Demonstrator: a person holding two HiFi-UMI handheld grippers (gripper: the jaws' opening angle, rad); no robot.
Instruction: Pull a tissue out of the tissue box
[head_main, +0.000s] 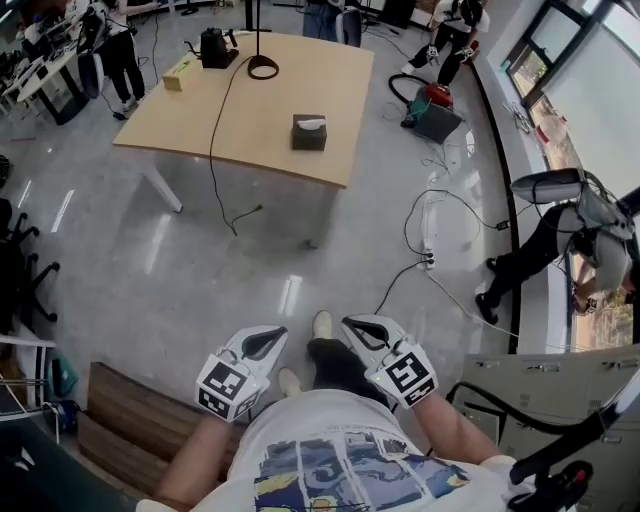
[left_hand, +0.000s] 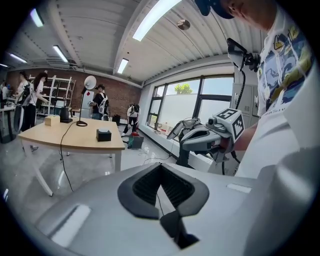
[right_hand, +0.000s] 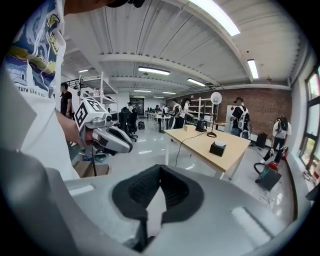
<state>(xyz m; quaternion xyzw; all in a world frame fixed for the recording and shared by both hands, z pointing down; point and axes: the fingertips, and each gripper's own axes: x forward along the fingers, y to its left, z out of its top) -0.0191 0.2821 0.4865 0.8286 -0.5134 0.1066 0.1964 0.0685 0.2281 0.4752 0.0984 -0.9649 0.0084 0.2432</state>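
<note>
Your smooth grey left tongs (head_main: 268, 338) and right tongs (head_main: 357, 328) are closed, empty; the dark square tissue box (head_main: 309, 132) sits on a wooden tabletop (head_main: 300, 80).

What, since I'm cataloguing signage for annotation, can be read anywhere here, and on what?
"sure like a": partial print on the person's T-shirt, cut off at both ends.
Marker cubes: square patterns only, no letters.
Tissue box: nothing legible.
Everything else: too small or blurred.

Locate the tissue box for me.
In the head view the tissue box sits on the wooden table, toward its right side near the edge closest to the person, just this side of the ring-shaped stand base.
</note>
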